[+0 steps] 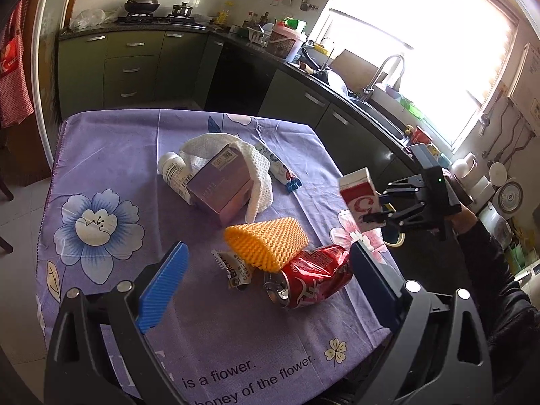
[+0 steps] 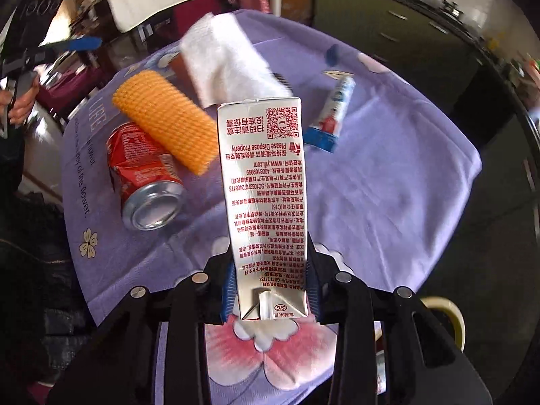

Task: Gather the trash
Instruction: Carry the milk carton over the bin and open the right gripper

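My right gripper (image 2: 271, 280) is shut on the lower end of a silver and red drink carton (image 2: 263, 185). It holds the carton (image 1: 359, 195) in the air over the table's right edge, as the left wrist view shows my right gripper (image 1: 374, 209). My left gripper (image 1: 268, 249) hangs open above the near part of the table, with nothing between its blue pads. Just beyond its fingers lie a crushed red can (image 1: 310, 276), an orange foam net (image 1: 266, 239) and a torn wrapper (image 1: 236, 270). Both the can (image 2: 145, 175) and the foam net (image 2: 165, 118) also show in the right wrist view.
Farther back on the purple flowered tablecloth (image 1: 101, 155) lie a purple box (image 1: 222, 185), a white bottle (image 1: 173, 172), a white knitted net (image 1: 260, 168) and a toothpaste tube (image 1: 280, 168). A yellowish bin rim (image 2: 449, 314) shows below the table's right edge. Kitchen counters stand behind.
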`<state>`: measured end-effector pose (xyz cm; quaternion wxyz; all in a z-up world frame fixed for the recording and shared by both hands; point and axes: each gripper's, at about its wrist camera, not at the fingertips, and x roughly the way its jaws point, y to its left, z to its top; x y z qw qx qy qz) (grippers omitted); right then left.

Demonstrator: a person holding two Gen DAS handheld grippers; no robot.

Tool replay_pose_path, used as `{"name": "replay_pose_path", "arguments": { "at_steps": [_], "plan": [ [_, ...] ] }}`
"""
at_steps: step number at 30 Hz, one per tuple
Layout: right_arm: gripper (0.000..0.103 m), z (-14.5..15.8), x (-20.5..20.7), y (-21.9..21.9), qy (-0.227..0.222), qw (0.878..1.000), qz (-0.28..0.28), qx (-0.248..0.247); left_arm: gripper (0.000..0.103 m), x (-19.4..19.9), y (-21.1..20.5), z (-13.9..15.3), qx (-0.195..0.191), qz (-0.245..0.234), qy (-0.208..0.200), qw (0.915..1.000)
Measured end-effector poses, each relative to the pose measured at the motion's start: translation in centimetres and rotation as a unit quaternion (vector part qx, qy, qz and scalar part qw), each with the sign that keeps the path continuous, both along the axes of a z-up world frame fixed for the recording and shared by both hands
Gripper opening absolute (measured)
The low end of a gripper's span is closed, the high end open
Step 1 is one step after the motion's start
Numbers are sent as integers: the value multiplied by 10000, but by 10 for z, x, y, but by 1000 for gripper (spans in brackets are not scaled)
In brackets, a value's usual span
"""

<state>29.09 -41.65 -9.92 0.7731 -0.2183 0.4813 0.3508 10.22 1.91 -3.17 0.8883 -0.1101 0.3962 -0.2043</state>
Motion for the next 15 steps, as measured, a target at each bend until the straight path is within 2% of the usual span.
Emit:
{"name": "replay_pose_path", "arguments": {
  "at_steps": [2, 4, 6, 7, 9, 12, 15],
  "plan": [
    [34, 1, 11, -43, 88, 9958, -913, -48, 91, -1, -3, 2, 5, -63, -33, 10000],
    [34, -3, 23, -86, 327, 9825, -1836, -24, 92, -3, -6, 3, 19, -119, -68, 9999],
    [34, -14, 33, -126, 661, 9606, -2700, -34, 92, -3, -9, 4, 19, -154, -87, 9998],
    [34, -22, 37, -145, 887, 9458, -3124, -77, 92, -4, -11, 4, 18, -176, -90, 9998],
    [34, -39, 41, -172, 1155, 9249, -3621, -141, 92, -5, -14, 5, 42, -220, -103, 9997],
    [34, -59, 51, -195, 1498, 9034, -4018, -9, 92, -8, -20, 6, 134, -286, -131, 9994],
    [34, -74, 62, -202, 1733, 8893, -4229, 182, 92, -11, -23, 8, 234, -311, -158, 9991]
  ]
}}
